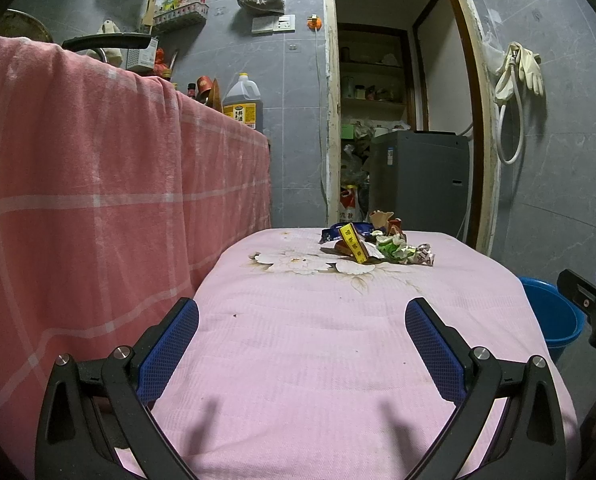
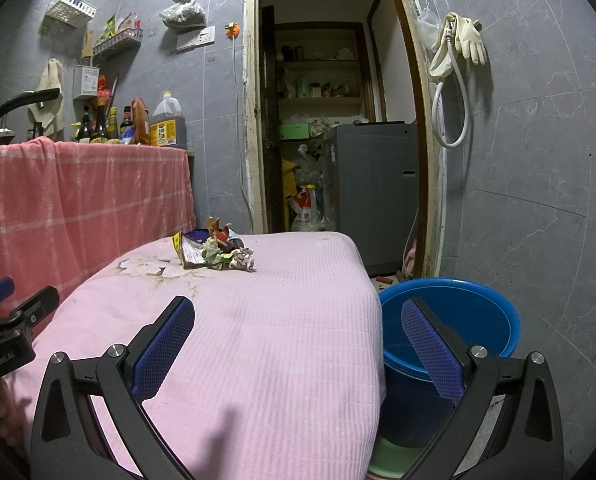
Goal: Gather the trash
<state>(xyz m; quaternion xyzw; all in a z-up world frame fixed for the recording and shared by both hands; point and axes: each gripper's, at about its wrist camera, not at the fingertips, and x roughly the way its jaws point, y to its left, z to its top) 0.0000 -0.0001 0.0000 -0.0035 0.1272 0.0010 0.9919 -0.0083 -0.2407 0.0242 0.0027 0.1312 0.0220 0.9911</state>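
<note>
A heap of trash, crumpled wrappers and paper, lies at the far end of a table under a pink cloth. A blue bucket stands on the floor by the table's right edge. My left gripper hovers open over the near part of the cloth, well short of the trash, holding nothing. My right gripper is open too, straddling the table's right edge with one finger in front of the bucket. Each gripper shows at the side of the other's view.
A counter draped in a red checked cloth rises along the left, with bottles and an oil jug on top. Ahead is a doorway with a grey machine and shelves. Rubber gloves and a hose hang on the right wall.
</note>
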